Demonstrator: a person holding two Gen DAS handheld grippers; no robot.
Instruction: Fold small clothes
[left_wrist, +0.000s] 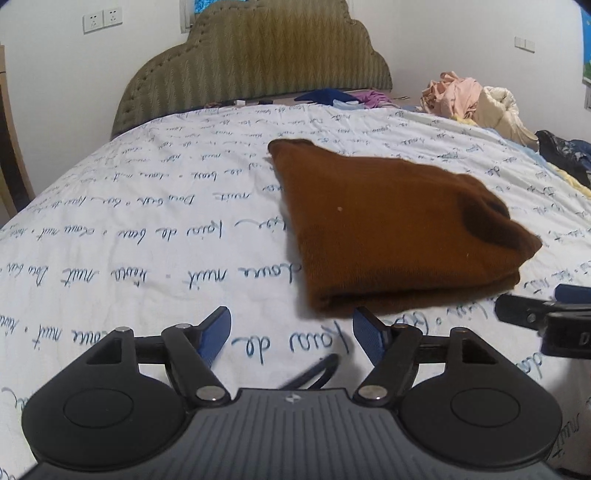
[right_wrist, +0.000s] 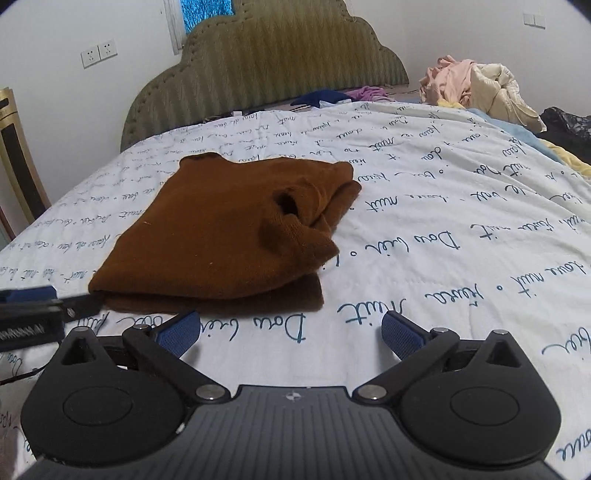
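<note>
A brown knit garment (left_wrist: 391, 229) lies folded in a flat stack on the white bed cover (left_wrist: 147, 229) with blue script. It also shows in the right wrist view (right_wrist: 229, 236), with a cuff opening on top. My left gripper (left_wrist: 291, 332) is open and empty, just short of the garment's near edge. My right gripper (right_wrist: 291, 328) is open and empty, just in front of the garment's near right corner. The right gripper's fingers (left_wrist: 524, 314) show at the right edge of the left wrist view; the left gripper's fingers (right_wrist: 44, 302) show at the left edge of the right wrist view.
A green padded headboard (left_wrist: 255, 62) stands at the far end. A heap of pink and cream clothes (left_wrist: 476, 99) lies at the far right, with dark clothes (left_wrist: 565, 151) beside it. Blue and purple clothes (left_wrist: 343, 98) lie near the headboard.
</note>
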